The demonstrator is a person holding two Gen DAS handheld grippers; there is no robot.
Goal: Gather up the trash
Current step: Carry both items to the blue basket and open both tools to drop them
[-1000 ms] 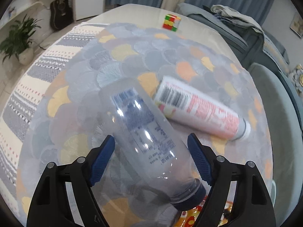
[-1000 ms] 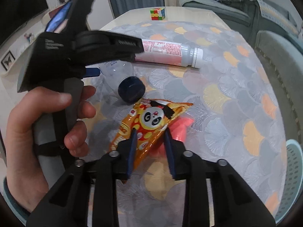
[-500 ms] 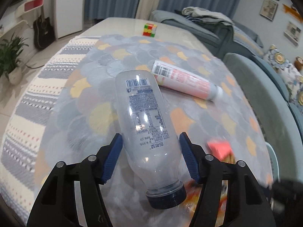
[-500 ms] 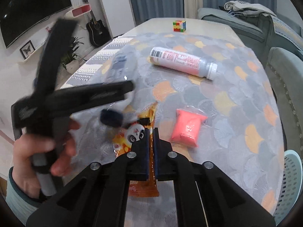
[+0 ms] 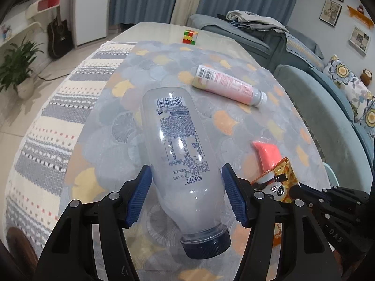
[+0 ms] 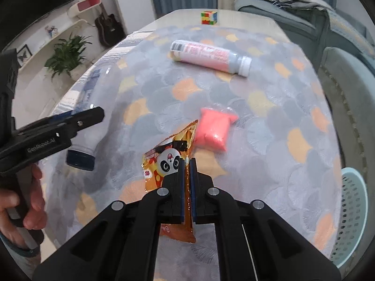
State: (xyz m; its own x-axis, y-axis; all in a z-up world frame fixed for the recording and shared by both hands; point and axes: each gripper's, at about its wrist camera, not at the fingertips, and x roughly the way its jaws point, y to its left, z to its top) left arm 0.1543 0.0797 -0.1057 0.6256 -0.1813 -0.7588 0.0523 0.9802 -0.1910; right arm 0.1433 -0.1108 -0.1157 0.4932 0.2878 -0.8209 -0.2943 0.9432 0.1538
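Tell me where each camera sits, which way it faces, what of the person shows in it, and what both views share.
Left wrist: on the left gripper, looking forward and down across the table; its blue pads grip the clear bottle; the right gripper's black frame shows at lower right.
Right wrist: on the right gripper, facing the same way, shut on the snack bag; the person's left hand shows.
Shared: pink bottle, pink packet, puzzle cube.

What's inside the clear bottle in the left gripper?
The clear bottle in the left gripper looks empty: the tablecloth shows through its wall and no liquid line is visible. Its printed label and dark cap hide parts of the inside.
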